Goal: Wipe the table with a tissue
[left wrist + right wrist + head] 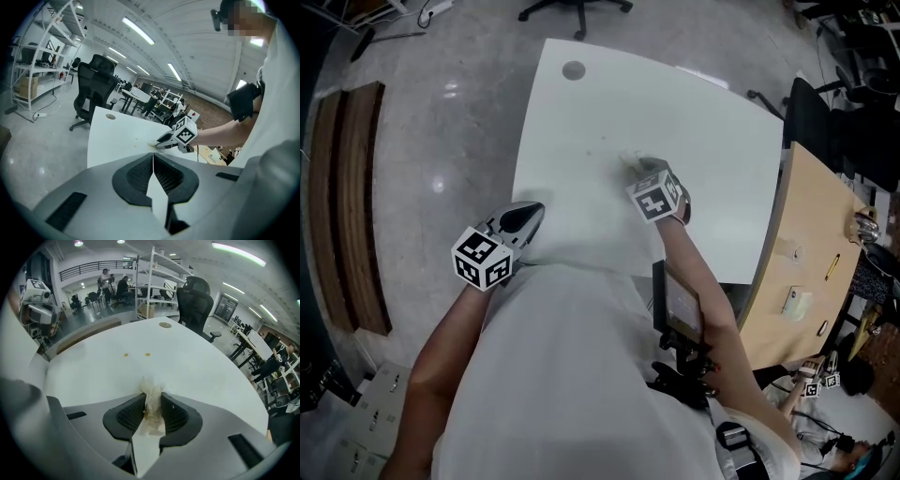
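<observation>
White and crumpled, smeared with brown, the paper tissue [151, 405] is what we see pinched between the ribbed black pads of the right gripper [151, 393]. Its loose end is down against the smooth white table [712, 206]. In the head view this falls just above the middle of the frame. In the right gripper view, two small brown spots [136, 354] lie on the table above the tissue, apart from it. A round grey cap [574, 69] sits near the table's far edge, at the upper middle of the head view. At that view's lower left, by the table's near edge, we find the left gripper [525, 217], its jaws pressed together on nothing.
</observation>
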`<action>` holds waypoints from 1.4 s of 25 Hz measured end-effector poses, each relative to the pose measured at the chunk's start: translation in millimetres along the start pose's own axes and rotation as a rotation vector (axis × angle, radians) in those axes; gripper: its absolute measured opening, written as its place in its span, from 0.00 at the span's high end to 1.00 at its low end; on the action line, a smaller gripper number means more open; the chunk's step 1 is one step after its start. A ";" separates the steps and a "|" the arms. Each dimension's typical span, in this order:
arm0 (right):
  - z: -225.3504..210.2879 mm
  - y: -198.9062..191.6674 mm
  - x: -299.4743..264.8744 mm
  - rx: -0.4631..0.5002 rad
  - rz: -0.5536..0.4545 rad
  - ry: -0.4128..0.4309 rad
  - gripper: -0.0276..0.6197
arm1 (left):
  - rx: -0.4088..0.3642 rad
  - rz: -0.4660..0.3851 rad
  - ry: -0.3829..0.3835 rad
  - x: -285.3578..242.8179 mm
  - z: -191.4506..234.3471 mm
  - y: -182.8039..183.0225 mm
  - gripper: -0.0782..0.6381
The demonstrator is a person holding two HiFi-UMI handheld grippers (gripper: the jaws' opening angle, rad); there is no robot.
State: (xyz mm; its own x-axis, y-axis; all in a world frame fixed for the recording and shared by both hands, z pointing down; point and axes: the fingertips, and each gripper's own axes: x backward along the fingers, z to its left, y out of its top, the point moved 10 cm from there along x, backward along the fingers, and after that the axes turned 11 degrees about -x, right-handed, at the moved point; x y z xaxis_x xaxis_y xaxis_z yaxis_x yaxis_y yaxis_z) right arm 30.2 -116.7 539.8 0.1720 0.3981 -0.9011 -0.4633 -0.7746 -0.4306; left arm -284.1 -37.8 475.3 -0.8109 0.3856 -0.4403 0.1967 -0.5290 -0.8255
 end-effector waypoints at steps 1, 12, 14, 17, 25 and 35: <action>4.2 -0.8 0.7 -0.002 0.001 0.014 0.80 | -0.001 0.000 -0.003 -0.8 -0.1 0.5 0.88; 47.4 -9.8 3.5 -0.024 0.006 0.160 0.80 | -0.009 0.000 -0.016 -8.9 -4.9 0.7 0.88; 53.4 -8.8 3.8 -0.088 0.012 0.225 0.80 | -0.006 -0.002 -0.016 -8.0 -6.0 -0.7 0.88; 52.9 -7.4 2.5 -0.276 -0.029 0.354 0.80 | 0.000 -0.010 -0.010 -5.9 -6.5 -1.5 0.88; -3.3 20.0 3.4 -0.533 -0.196 0.322 0.80 | 0.023 -0.026 0.032 10.9 0.8 -8.4 0.88; -27.0 65.0 -31.2 -0.341 -0.154 0.084 0.80 | 0.062 -0.038 0.081 46.2 22.7 -22.9 0.88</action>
State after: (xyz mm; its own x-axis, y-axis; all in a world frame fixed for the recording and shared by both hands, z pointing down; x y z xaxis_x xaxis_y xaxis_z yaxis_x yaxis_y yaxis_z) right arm 18.2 -192.7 538.6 0.2943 0.4916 -0.8196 -0.1127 -0.8337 -0.5406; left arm -338.6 -25.0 481.8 -0.7690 0.4648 -0.4388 0.1306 -0.5576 -0.8197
